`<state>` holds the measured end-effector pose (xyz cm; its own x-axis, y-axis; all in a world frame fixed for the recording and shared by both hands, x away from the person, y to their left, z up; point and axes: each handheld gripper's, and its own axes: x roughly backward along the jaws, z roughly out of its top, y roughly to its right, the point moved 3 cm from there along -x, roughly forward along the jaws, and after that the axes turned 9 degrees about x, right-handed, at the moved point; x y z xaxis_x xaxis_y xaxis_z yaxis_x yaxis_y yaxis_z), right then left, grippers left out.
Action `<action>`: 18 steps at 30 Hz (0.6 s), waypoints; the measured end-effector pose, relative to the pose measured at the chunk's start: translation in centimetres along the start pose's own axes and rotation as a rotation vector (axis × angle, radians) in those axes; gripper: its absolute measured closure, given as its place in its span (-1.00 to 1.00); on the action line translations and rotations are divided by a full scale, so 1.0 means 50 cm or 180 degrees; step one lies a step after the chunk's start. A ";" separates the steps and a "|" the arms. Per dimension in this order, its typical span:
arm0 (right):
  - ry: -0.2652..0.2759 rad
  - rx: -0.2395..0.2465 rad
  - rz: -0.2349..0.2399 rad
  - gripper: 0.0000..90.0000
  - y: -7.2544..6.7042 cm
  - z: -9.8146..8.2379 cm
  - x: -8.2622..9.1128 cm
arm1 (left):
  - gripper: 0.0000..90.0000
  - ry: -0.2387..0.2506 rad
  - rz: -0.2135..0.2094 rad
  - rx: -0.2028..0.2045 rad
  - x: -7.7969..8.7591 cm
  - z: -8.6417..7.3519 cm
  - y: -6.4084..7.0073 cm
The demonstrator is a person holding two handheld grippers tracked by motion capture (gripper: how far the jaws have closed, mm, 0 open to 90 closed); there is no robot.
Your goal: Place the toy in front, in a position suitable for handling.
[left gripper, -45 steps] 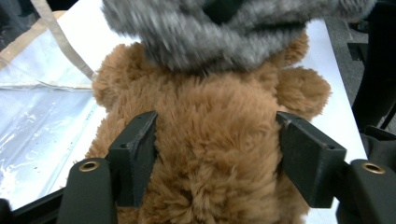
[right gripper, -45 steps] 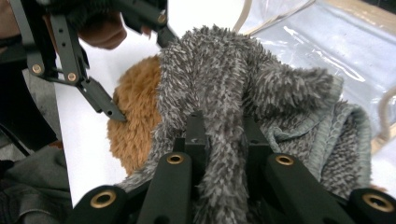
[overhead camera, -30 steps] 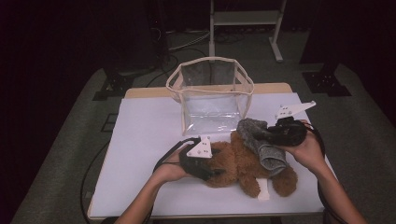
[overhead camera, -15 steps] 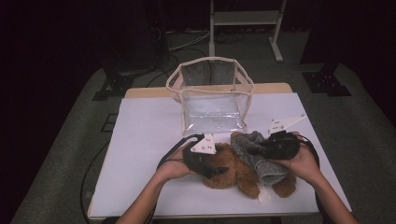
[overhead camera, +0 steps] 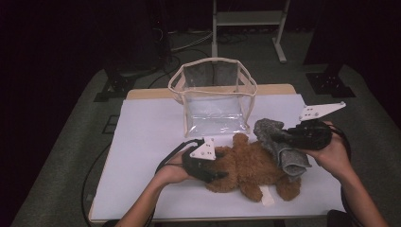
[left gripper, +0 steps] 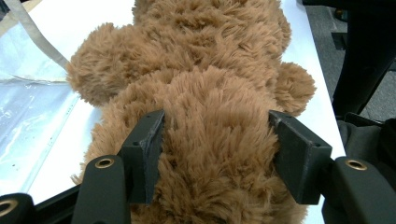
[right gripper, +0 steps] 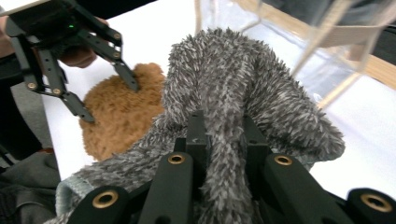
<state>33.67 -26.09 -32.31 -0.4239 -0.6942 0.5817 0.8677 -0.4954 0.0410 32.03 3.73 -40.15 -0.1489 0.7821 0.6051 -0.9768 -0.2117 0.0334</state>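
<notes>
Brown teddy bear (overhead camera: 248, 168), white tag (overhead camera: 267, 198) unreadable, grey fuzzy sock (overhead camera: 279, 146)

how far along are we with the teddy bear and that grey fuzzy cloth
Done: the right gripper is clamped on the grey cloth. In hand: the left gripper, whose jaws have just been closing, squeezes the teddy bear on the table. Left, probably: the clear bag stands open with nothing in it.
</notes>
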 end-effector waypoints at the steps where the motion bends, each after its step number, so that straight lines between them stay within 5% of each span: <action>1: -0.0003 -0.0011 -0.0006 0.73 0.003 -0.001 0.002 | -0.13 -0.0006 -0.0014 -0.0006 0.000 0.000 0.001; 6: -0.0049 -0.0090 0.0034 0.72 0.016 -0.014 -0.009 | -0.12 -0.0021 -0.0034 -0.0027 0.003 -0.001 0.002; 9: -0.0111 -0.0131 0.0176 0.72 0.017 -0.026 -0.046 | -0.12 -0.0032 -0.0038 -0.0045 0.008 -0.002 0.001; 18: -0.0142 -0.0052 0.0577 0.73 -0.052 -0.047 -0.117 | -0.20 -0.0012 -0.0045 0.0013 0.028 0.013 -0.007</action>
<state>33.28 -21.95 -37.72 -0.2487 -0.7493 0.6138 0.9243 -0.3729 -0.0807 32.28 4.53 -38.82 -0.1343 0.7828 0.6076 -0.9781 -0.2031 0.0453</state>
